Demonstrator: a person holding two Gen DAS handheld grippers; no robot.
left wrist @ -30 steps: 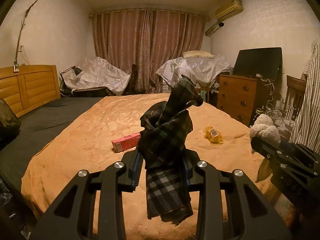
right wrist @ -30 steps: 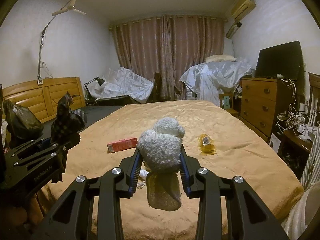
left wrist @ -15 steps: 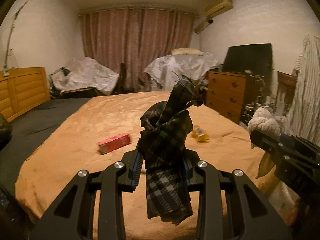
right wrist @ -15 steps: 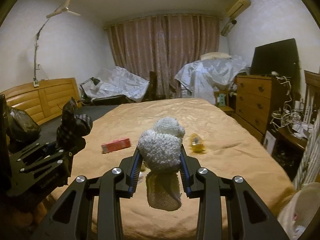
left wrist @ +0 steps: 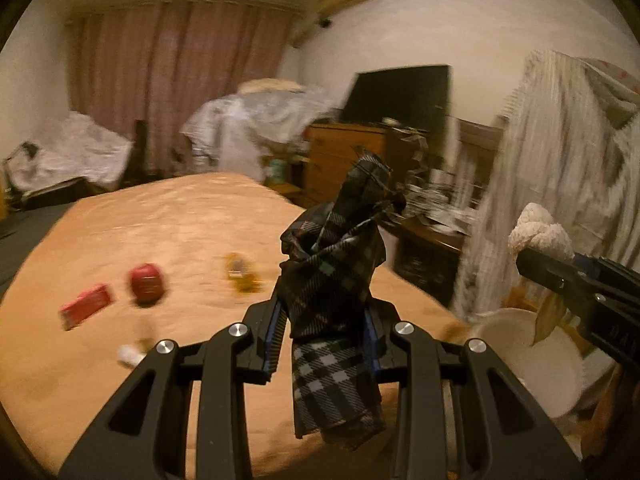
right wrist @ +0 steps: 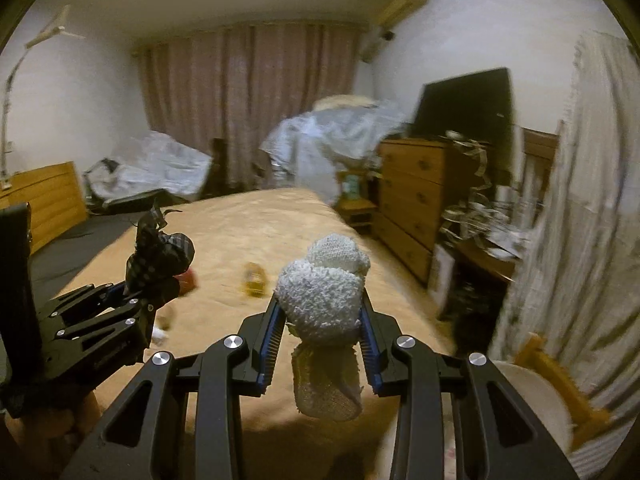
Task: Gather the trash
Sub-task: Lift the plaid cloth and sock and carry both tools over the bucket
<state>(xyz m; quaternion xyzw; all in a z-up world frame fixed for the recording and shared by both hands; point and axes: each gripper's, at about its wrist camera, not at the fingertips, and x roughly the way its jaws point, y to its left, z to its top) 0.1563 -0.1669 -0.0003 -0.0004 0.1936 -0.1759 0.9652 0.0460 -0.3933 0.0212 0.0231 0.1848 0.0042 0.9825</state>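
My left gripper (left wrist: 326, 336) is shut on a dark plaid cloth (left wrist: 332, 280) that sticks up and hangs below the jaws; it also shows in the right wrist view (right wrist: 160, 258). My right gripper (right wrist: 322, 334) is shut on a white fuzzy sock (right wrist: 324, 300), seen too in the left wrist view (left wrist: 540, 234). Both are held above the foot of the orange bed (left wrist: 160, 232). On the bed lie a red box (left wrist: 86, 310), a red round object (left wrist: 146, 283) and a yellow wrapper (left wrist: 240, 272).
A white round bin (left wrist: 532, 364) stands low at the right, under the right gripper. A wooden dresser (right wrist: 416, 196) with a black TV (right wrist: 468, 100), a cluttered desk (right wrist: 480, 240) and a hanging striped cloth (left wrist: 552, 168) line the right side.
Both grippers have swung to the right with their loads still held. The bin, the desk and the hanging cloth have come into view. The scene is motion-blurred.
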